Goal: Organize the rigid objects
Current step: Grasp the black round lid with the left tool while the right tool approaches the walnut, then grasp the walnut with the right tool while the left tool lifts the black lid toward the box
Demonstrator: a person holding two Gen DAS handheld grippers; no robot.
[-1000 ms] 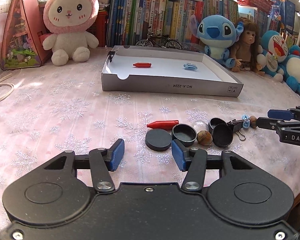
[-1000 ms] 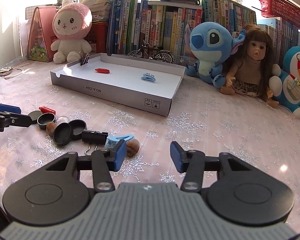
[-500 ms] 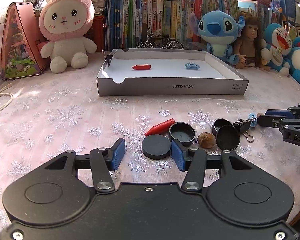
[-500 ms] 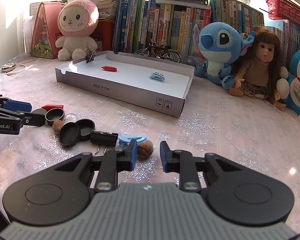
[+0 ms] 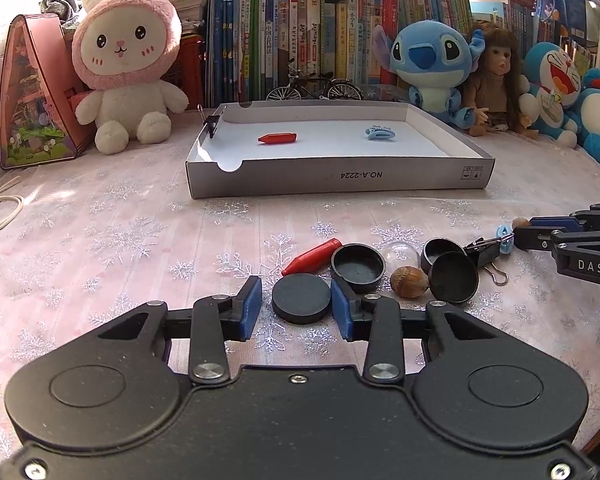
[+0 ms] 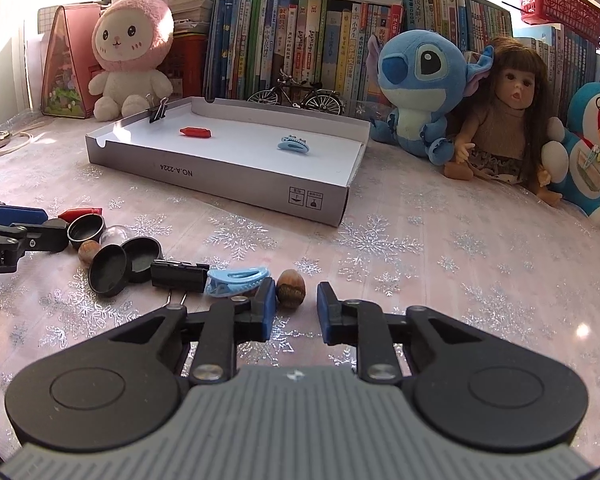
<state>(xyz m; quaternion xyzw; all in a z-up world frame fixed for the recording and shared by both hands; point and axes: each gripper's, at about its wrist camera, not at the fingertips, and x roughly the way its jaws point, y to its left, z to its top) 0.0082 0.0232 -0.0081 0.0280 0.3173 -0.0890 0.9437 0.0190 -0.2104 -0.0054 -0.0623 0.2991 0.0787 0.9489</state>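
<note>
Where box [image 5: 340, 178] sits, red cap [image 5: 277, 137], blue clip [image 5: 381, 133]

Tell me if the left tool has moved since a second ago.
Yes: the left tool edged forward. The black disc, once ahead of its tips, now sits between its closing jaws, not yet pinched.

Toward the back edge of your table [image 5: 100, 240] sits the box [image 5: 340, 176], holding a cap [image 5: 278, 137] left of a clip [image 5: 381, 133]. Nearer the front edge, a disc [image 5: 301, 298] lies before a lid [image 5: 358, 267], an acorn [image 5: 409, 282] to their right.
</note>
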